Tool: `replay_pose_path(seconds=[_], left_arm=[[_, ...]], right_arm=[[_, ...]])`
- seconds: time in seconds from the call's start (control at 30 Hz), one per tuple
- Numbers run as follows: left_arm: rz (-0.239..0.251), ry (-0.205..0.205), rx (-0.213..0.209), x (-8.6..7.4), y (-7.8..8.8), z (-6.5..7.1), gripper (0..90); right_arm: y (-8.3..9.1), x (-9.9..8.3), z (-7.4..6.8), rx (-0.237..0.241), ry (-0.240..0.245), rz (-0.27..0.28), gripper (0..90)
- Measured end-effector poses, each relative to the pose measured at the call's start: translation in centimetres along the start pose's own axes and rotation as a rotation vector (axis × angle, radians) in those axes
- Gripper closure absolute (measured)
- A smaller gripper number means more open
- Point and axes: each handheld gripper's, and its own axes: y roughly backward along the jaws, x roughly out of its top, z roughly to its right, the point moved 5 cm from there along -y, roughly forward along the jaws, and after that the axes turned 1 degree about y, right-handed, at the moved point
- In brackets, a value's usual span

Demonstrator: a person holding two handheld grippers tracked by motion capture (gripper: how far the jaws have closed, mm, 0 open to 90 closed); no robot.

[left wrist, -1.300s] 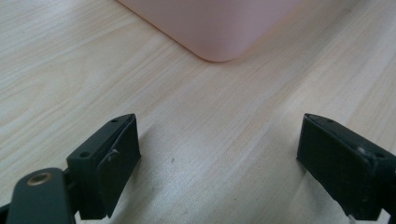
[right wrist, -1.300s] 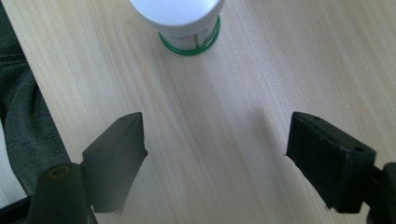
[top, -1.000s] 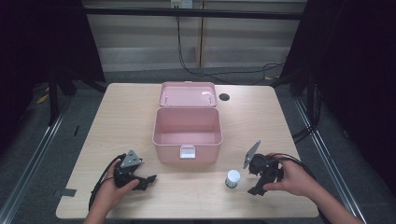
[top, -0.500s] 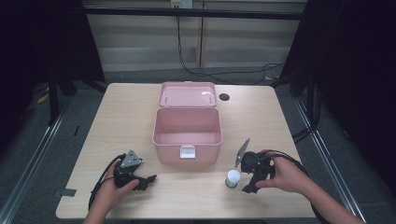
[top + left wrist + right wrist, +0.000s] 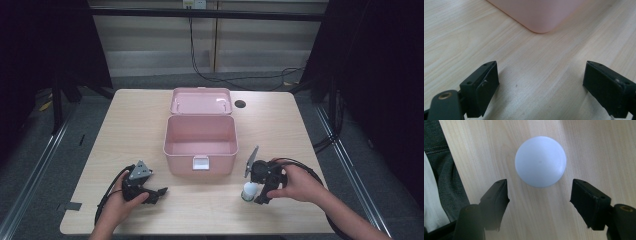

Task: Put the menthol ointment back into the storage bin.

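High view: a small white-capped bottle (image 5: 248, 190) is seen upright on the pale wood table (image 5: 310, 130), in front of the open pink box (image 5: 200, 141), with the right gripper (image 5: 259, 193) poised over it. The left gripper (image 5: 161, 191) lies idle, well apart.

Left gripper view: jaws spread, nothing between them.

Right gripper view: the round, smooth cap (image 5: 540, 161) is seen from above; jaws have just been closing, not yet touching (likely light, slippery plastic, best taken across the cap's sides).

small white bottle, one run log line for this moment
right hand-held gripper: open, jaws closing, above small white bottle, not gripped | pink box: lid open
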Motion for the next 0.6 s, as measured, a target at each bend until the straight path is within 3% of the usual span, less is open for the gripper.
replay_pose_path(seconds=[0.6], left_arm=[[0.000, 0.000, 0.000, 0.0, 0.0, 0.0, 12.6]], right_arm=[[-0.5, 1.7, 0.1, 0.001, 0.033, 0.004, 40.6]])
